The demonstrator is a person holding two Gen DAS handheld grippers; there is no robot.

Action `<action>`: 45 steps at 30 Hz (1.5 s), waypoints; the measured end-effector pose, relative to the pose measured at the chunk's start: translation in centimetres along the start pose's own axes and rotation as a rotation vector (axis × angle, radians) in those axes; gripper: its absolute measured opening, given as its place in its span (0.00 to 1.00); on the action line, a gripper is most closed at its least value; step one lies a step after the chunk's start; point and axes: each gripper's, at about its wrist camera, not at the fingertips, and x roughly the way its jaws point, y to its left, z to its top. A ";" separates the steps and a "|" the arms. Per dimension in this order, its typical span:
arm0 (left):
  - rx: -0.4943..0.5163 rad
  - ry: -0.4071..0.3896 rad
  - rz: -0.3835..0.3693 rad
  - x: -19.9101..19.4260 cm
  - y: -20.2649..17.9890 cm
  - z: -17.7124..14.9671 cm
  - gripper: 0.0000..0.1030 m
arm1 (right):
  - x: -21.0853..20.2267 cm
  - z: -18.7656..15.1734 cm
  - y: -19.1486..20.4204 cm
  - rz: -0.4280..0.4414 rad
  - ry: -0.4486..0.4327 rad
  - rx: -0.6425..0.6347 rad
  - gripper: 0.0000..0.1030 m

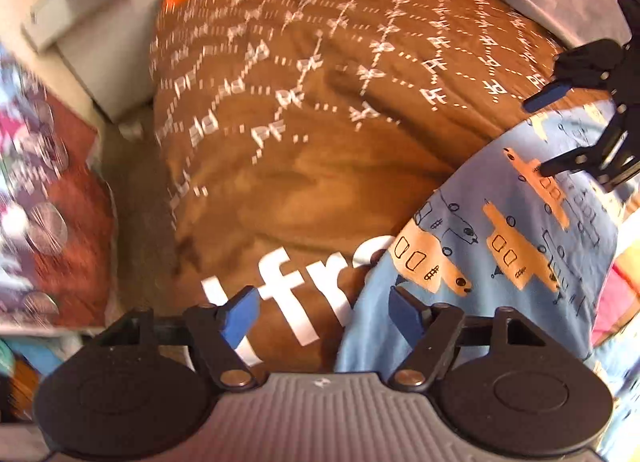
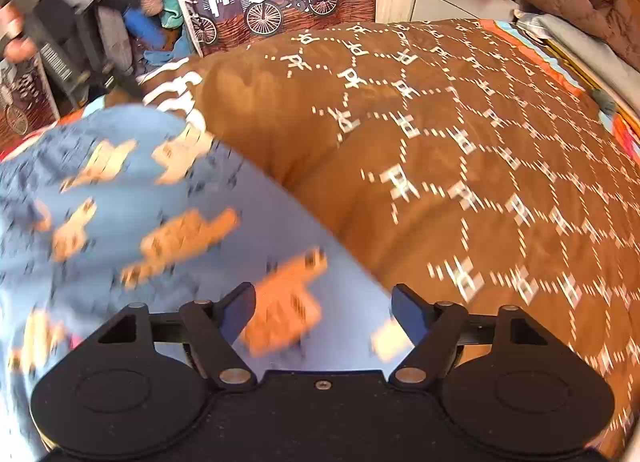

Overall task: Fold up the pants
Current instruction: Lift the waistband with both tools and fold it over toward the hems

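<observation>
Left wrist view first: the left gripper is hanging with its blue pads apart and nothing between them, tipped steeply down over the brown blanket. Its right pad is sitting over the edge of the pants, the left over the blanket's white lettering; neither appears to be pressing on cloth. The pants, light blue with an orange vehicle print, are lying at about four o'clock in this view, spread fairly flat on the blanket. Farther off at two o'clock, the right gripper is hovering over the same cloth, its fingers spread too.

Right wrist view agrees: that gripper's pads are standing wide over the pants, which are filling the frame from six round to nine o'clock. An orange patch of the print is showing in the gap, but the cloth looks to be lying below the pads, not pinched. At ten o'clock the other gripper's handle is showing in a hand.

Judging by both tongs being empty above a flat-lying garment, a fold is probably resting in place and fresh holds are being sought.

As for containers, none can be made out; a cluttered corner at eleven o'clock is too blurred to read.
</observation>
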 end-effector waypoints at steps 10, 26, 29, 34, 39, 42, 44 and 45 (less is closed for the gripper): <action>0.169 0.169 0.038 2.9 -2.1 -0.7 0.12 | 3.7 2.5 -1.3 0.064 0.145 0.015 0.42; 0.284 -0.137 0.238 -6.3 -7.0 -5.5 0.00 | -5.6 -1.8 6.6 -0.129 -0.075 0.018 0.02; 0.365 -0.200 0.277 -8.9 -8.6 -7.0 0.00 | -8.7 -3.3 9.7 -0.180 -0.118 -0.045 0.02; 0.485 -0.286 0.312 -12.3 -12.1 -10.3 0.00 | -12.1 -5.9 14.4 -0.243 -0.130 -0.097 0.01; 0.555 -0.288 0.311 -13.7 -15.3 -14.5 0.00 | -14.8 -8.7 18.8 -0.258 -0.111 -0.078 0.01; 0.554 -0.264 0.294 -13.7 -16.9 -17.5 0.00 | -15.7 -10.4 22.0 -0.247 -0.087 0.012 0.01; 0.580 -0.242 0.290 -13.0 -18.0 -19.5 0.00 | -15.5 -11.7 24.5 -0.248 -0.060 0.060 0.01; 0.592 -0.228 0.291 -12.5 -18.3 -20.4 0.00 | -15.2 -12.2 25.6 -0.247 -0.045 0.076 0.01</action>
